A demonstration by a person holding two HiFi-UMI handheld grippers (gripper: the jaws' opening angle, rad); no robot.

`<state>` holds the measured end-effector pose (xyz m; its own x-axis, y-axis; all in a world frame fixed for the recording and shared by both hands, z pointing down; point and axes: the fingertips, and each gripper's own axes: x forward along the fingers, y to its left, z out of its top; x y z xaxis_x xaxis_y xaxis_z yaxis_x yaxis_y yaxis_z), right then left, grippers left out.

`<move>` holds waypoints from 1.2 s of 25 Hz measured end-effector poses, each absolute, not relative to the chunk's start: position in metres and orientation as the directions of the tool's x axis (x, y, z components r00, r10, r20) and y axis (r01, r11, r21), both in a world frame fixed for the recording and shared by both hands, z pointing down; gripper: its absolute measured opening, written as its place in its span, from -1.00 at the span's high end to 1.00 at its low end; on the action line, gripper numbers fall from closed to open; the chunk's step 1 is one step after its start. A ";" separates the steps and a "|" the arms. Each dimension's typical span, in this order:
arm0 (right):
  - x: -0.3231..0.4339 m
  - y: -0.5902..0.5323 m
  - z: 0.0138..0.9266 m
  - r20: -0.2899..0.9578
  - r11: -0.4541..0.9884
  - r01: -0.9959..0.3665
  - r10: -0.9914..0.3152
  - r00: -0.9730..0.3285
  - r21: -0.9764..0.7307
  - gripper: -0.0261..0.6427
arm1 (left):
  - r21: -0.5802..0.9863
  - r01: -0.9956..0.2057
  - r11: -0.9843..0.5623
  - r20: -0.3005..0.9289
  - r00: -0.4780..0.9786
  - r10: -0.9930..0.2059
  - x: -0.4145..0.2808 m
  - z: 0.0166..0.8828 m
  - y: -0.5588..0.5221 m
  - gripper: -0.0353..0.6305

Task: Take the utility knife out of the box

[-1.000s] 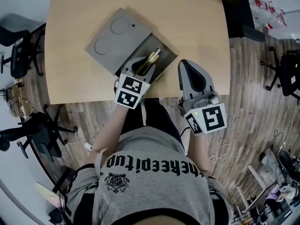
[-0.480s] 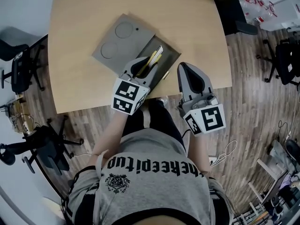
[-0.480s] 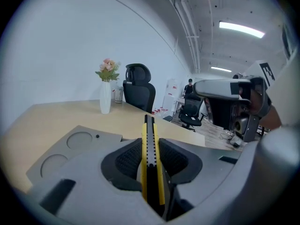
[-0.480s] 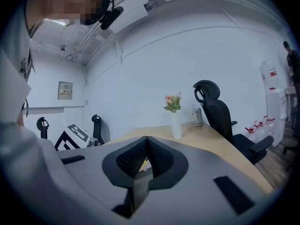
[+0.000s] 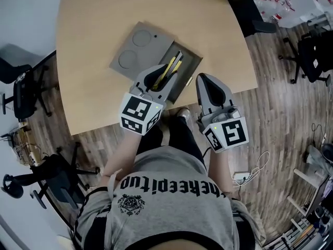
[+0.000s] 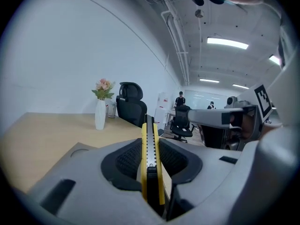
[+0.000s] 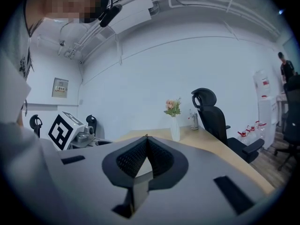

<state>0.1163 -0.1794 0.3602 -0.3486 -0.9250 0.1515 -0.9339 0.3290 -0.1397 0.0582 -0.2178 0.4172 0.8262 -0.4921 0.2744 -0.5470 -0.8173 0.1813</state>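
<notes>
Two hand-held grippers in view: what has each got? — operator

Your left hand-held gripper [image 5: 162, 77] is pinching the utility knife [image 5: 174, 64]. Its own view shows the yellow-and-black handle on edge between the pads, both pads against its sides, slider track facing up. Your right hand-held gripper [image 5: 202, 80] has its jaws pressed together at the tips, nothing between them. It sits at 3 o'clock of the left one, near but not touching. — observer

Where is the knife against the box? — operator

Head view: the knife points to 1 o'clock and overlaps the open tray of the grey box [image 5: 190, 66]. The cover [image 5: 136, 48], with two round recesses, lies flat at 10 o'clock of the tray, on the bench [image 5: 88, 46]. In your left gripper view the knife's far end stands against the room beyond the bench. How high it stands over the tray I cannot tell from above. — observer

Anything else on the bench? — operator

One white vase [image 6: 100, 115] with flowers, at 12 o'clock near the far edge. A black office chair [image 6: 131, 108] stands beyond the bench, at 3 o'clock of the vase in your left gripper view. — observer
</notes>
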 end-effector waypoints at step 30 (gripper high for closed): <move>0.053 -0.110 0.317 0.063 0.145 -0.988 -0.987 -0.148 -0.051 0.90 | 0.126 -0.306 -0.944 -0.001 0.951 -0.308 0.003 0.317 -0.149 0.52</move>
